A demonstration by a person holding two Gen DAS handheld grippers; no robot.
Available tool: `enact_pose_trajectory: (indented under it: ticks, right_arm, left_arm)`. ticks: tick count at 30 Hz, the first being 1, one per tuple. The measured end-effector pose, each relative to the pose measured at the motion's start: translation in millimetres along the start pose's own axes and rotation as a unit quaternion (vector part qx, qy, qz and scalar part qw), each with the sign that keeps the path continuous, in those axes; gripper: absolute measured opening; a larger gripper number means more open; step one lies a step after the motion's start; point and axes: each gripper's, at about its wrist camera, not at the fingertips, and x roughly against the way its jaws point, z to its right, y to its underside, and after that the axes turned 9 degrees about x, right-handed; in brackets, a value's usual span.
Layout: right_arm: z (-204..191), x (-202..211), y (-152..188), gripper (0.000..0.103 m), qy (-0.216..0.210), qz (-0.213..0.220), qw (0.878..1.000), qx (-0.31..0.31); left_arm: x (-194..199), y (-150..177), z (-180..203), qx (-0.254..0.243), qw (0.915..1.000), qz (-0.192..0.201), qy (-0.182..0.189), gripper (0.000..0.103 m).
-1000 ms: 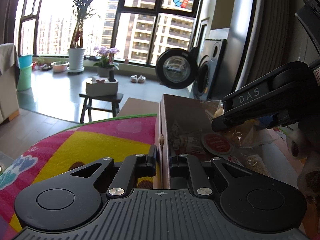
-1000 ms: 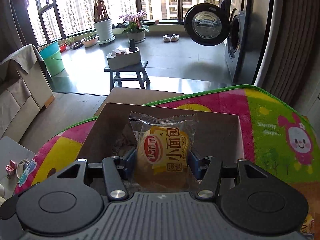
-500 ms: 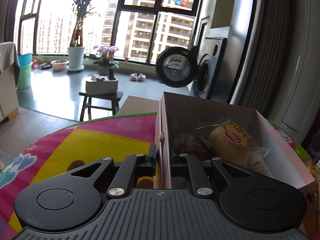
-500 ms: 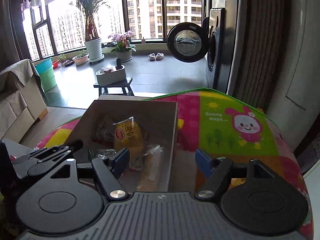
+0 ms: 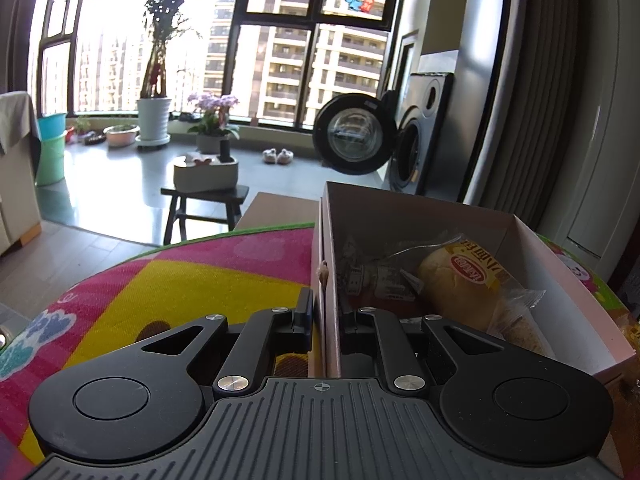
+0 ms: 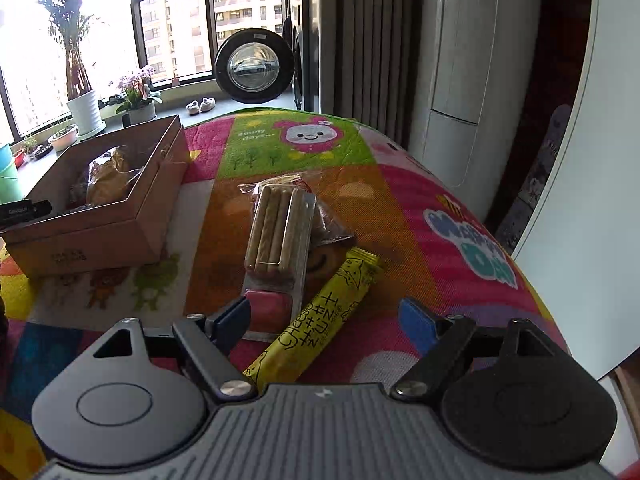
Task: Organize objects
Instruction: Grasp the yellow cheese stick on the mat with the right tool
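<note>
My left gripper (image 5: pixel 326 316) is shut on the near left wall of the open cardboard box (image 5: pixel 560 264). Inside the box lie a wrapped bread bun (image 5: pixel 468 292) and some smaller packets (image 5: pixel 372 276). My right gripper (image 6: pixel 324 318) is open and holds nothing. It hovers over a yellow cheese-stick packet (image 6: pixel 332 312) on the colourful mat (image 6: pixel 440 208). Left of that packet lies a clear pack of biscuit sticks (image 6: pixel 276 228), its pink end beside the left fingertip (image 6: pixel 232 316). The box (image 6: pixel 100 216) stands at the left in the right wrist view, with the left gripper's tip (image 6: pixel 24 210) at its edge.
A brown-wrapped snack (image 6: pixel 332 228) lies behind the biscuit pack. The mat covers a round table that drops off on the far side. Beyond it are a small stool (image 5: pixel 204 196), a washing machine with its door open (image 5: pixel 356 140), curtains (image 6: pixel 380 40) and a white cabinet (image 6: pixel 460 60).
My right gripper let the bread bun go into the box, opened, and swung right to the snacks lying on the mat. My left gripper stayed shut on the box wall.
</note>
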Motion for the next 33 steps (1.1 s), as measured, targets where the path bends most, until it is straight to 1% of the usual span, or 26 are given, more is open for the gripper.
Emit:
enact_pose_trajectory:
  ticks: [2,3,6,7,10,12,14,16,17,20,22,24,26,28,30,31,33]
  right_arm:
    - [-17.7,-0.8,0.0,0.082,0.021,0.017,0.998,0.048]
    - [-25.2,-1.2,0.1,0.081,0.024,0.025,0.997,0.068]
    - [-35.4,-9.4,-6.6,0.078,0.006,0.03,0.997,0.077]
    - [-35.7,-14.7,-9.4,0.076,0.008,0.028,0.997,0.073]
    - [-32.9,-33.0,-18.4,0.066,0.01,0.013,0.998,0.055]
    - [-31.5,-43.4,-21.8,0.053,0.01,0.003,0.999,0.053]
    - [-32.3,-50.7,-22.4,0.047,0.005,-0.002,0.999,0.053]
    - [-33.8,-50.6,-21.5,0.046,0.005,0.0,0.999,0.051]
    - [-34.4,-48.8,-20.8,0.046,-0.003,0.001,0.999,0.049]
    - [-37.8,-39.2,-16.5,0.045,-0.041,-0.001,0.998,0.05]
    - [-43.2,-30.8,-12.4,0.044,-0.061,-0.001,0.996,0.059]
    - [-49.1,-22.1,-8.4,0.045,-0.091,0.0,0.993,0.072]
    - [-52.7,-12.6,-5.1,0.045,-0.105,0.005,0.991,0.079]
    - [-54.5,-1.0,-3.9,0.047,-0.101,0.017,0.991,0.085]
    - [-49.7,9.8,-4.5,0.055,-0.089,0.03,0.993,0.077]
    - [-46.1,13.7,-4.8,0.056,-0.08,0.036,0.994,0.07]
    - [-37.4,18.2,-5.8,0.063,-0.046,0.043,0.997,0.053]
  left_arm:
    - [-0.3,0.0,0.5,0.0,1.0,0.0,0.0,0.013]
    - [-0.2,-0.1,0.2,0.0,1.0,-0.001,0.0,0.013]
    - [-0.2,-0.4,0.4,0.0,1.0,-0.001,0.0,0.013]
    - [-0.2,-0.4,0.3,0.001,1.0,-0.001,0.0,0.013]
    - [-0.2,-0.3,0.5,0.001,1.0,-0.001,0.0,0.013]
    - [-0.2,-0.3,0.5,0.001,1.0,-0.001,0.0,0.013]
    - [-0.1,-0.3,0.5,0.0,1.0,-0.001,0.0,0.013]
    - [-0.2,-0.5,0.4,0.0,1.0,-0.001,0.0,0.013]
    - [-0.1,-0.5,0.4,0.0,1.0,-0.001,0.0,0.013]
    - [-0.2,-0.6,0.3,0.0,1.0,-0.001,0.0,0.013]
    - [-0.1,-0.8,0.3,0.0,1.0,-0.001,0.0,0.013]
    - [-0.2,-0.8,0.3,0.0,1.0,-0.001,0.0,0.013]
    - [-0.1,-0.8,0.1,0.0,1.0,-0.001,0.0,0.013]
    - [-1.3,-1.1,0.7,0.002,1.0,-0.003,0.0,0.013]
    - [-2.0,-0.2,0.2,0.002,1.0,-0.004,0.001,0.013]
    - [-2.4,0.0,0.0,0.002,1.0,-0.004,0.001,0.013]
    - [-2.5,-0.1,0.0,0.002,1.0,-0.004,0.001,0.013]
